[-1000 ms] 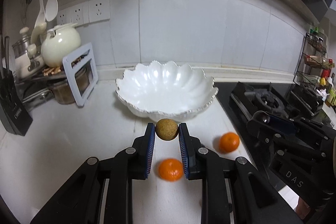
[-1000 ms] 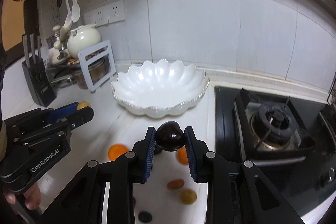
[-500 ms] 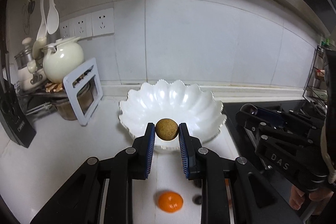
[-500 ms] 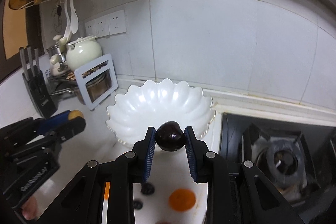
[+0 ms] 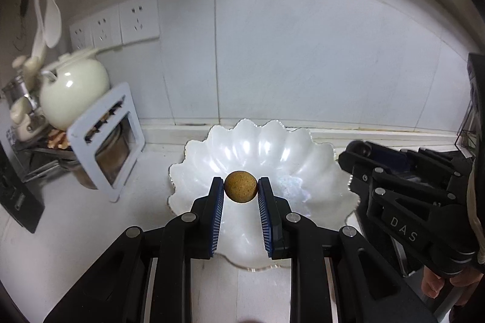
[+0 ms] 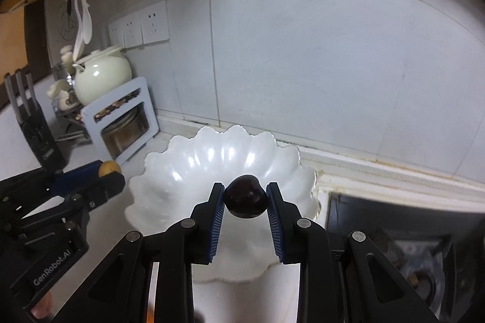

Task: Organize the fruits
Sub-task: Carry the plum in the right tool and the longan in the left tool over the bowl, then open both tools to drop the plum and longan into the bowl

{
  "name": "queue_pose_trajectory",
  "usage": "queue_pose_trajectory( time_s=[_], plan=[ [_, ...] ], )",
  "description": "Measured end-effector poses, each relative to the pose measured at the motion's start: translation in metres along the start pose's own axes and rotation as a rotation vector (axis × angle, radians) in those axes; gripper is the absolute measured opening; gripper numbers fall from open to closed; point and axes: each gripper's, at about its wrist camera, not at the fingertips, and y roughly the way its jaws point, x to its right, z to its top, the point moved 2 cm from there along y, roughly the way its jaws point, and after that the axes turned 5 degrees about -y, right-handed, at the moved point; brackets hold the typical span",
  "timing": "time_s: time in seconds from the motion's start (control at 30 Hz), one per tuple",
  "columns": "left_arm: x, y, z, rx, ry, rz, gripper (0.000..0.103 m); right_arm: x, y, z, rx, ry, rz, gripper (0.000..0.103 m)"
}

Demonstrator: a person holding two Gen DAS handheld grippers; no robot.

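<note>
The lower part of the scalloped white ceramic bowl point(image 5: 306, 159) is covered in both wrist views by the black finger linkages; the white countertop point(image 5: 75, 220) directly under the grippers is likewise screened. In the right wrist view the dark hob point(image 6: 394, 220) at the right edge is blurred and its detail cannot be made out; an orange smear at the bottom edge, between the linkages, is too cut off to identify.

The left gripper point(image 5: 241, 191) has its blue-padded fingers point(image 5: 219, 201) drawn to a narrow gap, clamped on a round, matt, brown-speckled fruit point(image 5: 241, 191); both pads touch its sides near the tips; the fruit sits in the air over the inner basin of the bowl, not touching it. In the right wrist view the same gripper point(image 6: 106, 171) appears at the left, beside the bowl's left rim point(image 6: 142, 180), with the tan fruit point(image 6: 109, 168) showing at its tip.

The right gripper point(image 6: 245, 197) is closed to a slightly wider gap on a glossy, dark maroon, rounded fruit point(image 6: 245, 197) (its surface shows a small highlight and a dimple); the pads point(image 6: 274, 208) grip it on either side; it hangs over the near half of the bowl. In the left wrist view this gripper point(image 5: 357, 151) enters from the right, just beside the bowl's right rim, with the dark fruit point(image 5: 357, 148) only partly visible at its tip.
</note>
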Motion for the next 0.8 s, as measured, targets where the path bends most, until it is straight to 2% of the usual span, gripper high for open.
queue_pose_trajectory(
  time_s=[0.17, 0.5, 0.8],
  plan=[
    [-0.008, 0.033, 0.008, -0.062, -0.007, 0.023, 0.024, 0.003, 0.033, 0.011, -0.052, -0.02, 0.008, 0.03],
    [-0.013, 0.101, 0.02, -0.201, -0.022, 0.022, 0.024, 0.012, 0.108, 0.013, -0.222, -0.004, 0.05, 0.03],
    [-0.015, 0.135, 0.021, -0.282, -0.033, 0.021, 0.024, 0.02, 0.14, 0.006, -0.31, 0.03, 0.059, 0.03]
  ],
)
